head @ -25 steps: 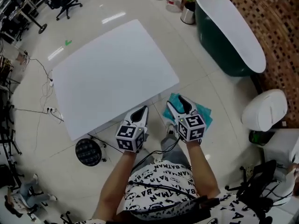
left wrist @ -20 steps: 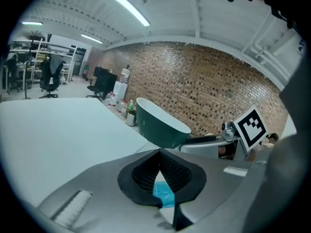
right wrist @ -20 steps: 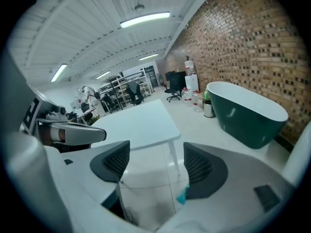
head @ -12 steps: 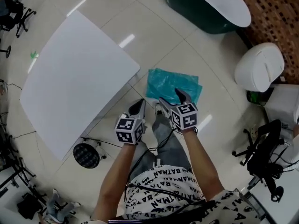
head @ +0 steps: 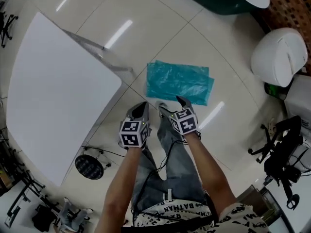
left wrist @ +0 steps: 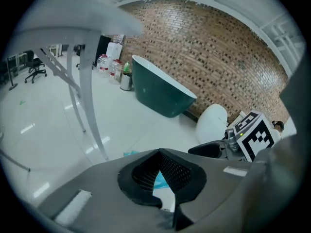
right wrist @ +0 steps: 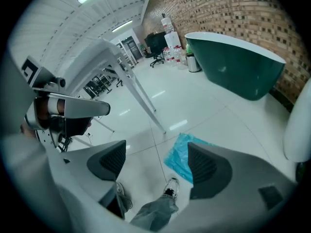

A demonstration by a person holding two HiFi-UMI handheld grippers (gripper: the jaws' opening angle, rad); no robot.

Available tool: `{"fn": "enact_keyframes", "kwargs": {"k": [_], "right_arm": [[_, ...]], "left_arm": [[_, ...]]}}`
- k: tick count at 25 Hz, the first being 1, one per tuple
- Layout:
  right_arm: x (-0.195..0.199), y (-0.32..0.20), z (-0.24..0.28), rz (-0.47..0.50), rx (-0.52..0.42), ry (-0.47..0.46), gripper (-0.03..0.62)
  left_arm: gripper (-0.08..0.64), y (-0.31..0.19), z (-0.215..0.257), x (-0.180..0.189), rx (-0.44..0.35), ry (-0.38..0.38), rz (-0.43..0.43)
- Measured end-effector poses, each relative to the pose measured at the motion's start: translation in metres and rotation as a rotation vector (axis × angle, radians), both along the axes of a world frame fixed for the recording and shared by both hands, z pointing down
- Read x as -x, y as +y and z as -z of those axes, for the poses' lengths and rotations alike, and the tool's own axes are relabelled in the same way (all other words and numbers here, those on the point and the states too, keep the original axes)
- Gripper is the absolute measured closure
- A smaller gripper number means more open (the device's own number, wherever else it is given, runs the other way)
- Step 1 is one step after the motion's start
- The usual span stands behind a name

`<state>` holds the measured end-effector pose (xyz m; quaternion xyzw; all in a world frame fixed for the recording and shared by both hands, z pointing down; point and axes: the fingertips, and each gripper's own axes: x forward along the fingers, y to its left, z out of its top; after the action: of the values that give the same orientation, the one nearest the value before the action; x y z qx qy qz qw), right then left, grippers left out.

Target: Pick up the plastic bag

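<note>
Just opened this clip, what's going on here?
A person stands over a blue plastic bag lying flat on the tiled floor beside a white table, with a tool in each hand pointed down toward it. The right tool is open, its jaws just having been opening, with nothing gripped between them. The left tool is shut and empty. Neither touches the bag yet.

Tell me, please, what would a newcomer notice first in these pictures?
The bright teal plastic bag stands out, lying flat on the pale floor beside the white table. Just short of it hang the left gripper, jaws together, and the right gripper, whose jaws have just been opening with nothing between them.
</note>
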<state>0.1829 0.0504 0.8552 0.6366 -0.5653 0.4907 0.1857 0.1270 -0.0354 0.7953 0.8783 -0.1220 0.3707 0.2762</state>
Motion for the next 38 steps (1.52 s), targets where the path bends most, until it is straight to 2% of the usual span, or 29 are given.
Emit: {"fn": "enact_keyframes", "kwargs": {"k": [3,7,12,17,20,27,32,36,38], "right_arm": [[0.011,0.0,-0.068,0.033,0.033,0.003,0.178],[0.023,-0.004,-0.16,0.076,0.023,-0.009,0.178],[0.037,-0.009,-0.281,0.12,0.076,-0.013,0.178],[0.047,-0.005,-0.365,0.108,0.104,-0.011,0.178],[0.052,-0.004,-0.408,0.147,0.116,0.02,0.179],[0.069,-0.014,-0.472,0.362,0.098,0.165,0.178],[0.071,-0.006,-0.505,0.458,0.148,0.174,0.145],[0.07,-0.006,-0.514,0.575,0.191,0.263,0.146],[0.067,-0.001,-0.509,0.572,0.196,0.29,0.299]], "left_arm": [[0.572,0.003,-0.061,-0.001,0.02,-0.056,-0.04],[0.572,0.014,-0.149,-0.006,0.036,-0.117,-0.117],[0.571,0.017,-0.257,0.006,0.06,-0.187,-0.179],[0.571,0.028,-0.339,0.023,0.079,-0.248,-0.238],[0.571,0.031,-0.378,0.028,0.078,-0.281,-0.259],[0.571,0.031,-0.44,0.041,0.073,-0.325,-0.291],[0.571,0.033,-0.453,0.043,0.065,-0.324,-0.295],[0.571,0.028,-0.456,0.044,0.066,-0.33,-0.283],[0.571,0.033,-0.452,0.048,0.072,-0.339,-0.285]]}}
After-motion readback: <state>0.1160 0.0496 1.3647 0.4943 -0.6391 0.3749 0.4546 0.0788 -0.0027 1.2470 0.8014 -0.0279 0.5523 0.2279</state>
